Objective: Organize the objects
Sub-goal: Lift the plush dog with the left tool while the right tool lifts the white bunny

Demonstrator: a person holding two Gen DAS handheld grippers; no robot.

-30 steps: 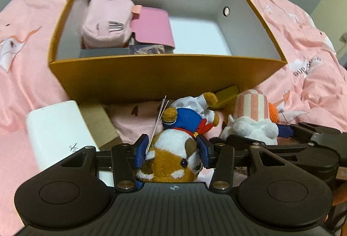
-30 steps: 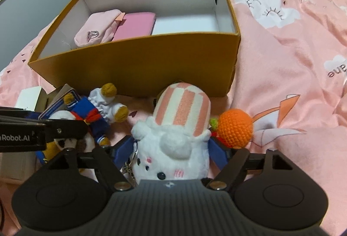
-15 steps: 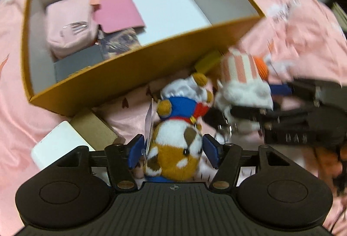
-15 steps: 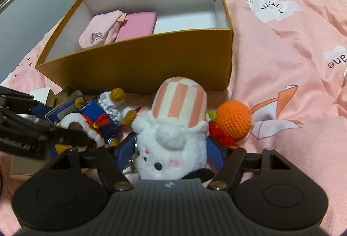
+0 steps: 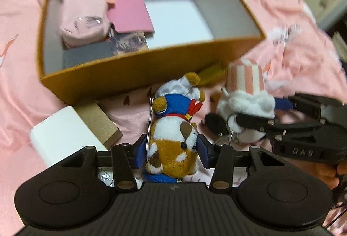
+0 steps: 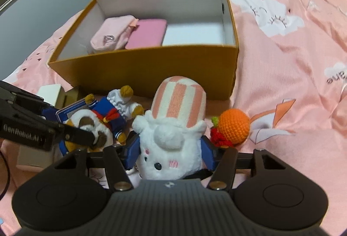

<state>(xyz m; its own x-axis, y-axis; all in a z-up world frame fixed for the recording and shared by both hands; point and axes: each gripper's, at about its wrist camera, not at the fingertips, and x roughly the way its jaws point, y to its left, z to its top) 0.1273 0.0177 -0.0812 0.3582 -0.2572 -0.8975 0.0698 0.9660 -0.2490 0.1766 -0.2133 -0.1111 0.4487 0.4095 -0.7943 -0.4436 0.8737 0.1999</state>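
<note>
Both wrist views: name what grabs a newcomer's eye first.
The open orange box on the pink bedspread, part filled. In front of it, each closing claw straddles a plush: the left claw a brown-and-white dog, the right claw a white toy with a striped hat.

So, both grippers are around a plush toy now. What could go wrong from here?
The left gripper and right gripper are closing side by side; lifting the dog plush and white plush together, they may collide. The crocheted orange seems attached and may catch on the box rim.
</note>
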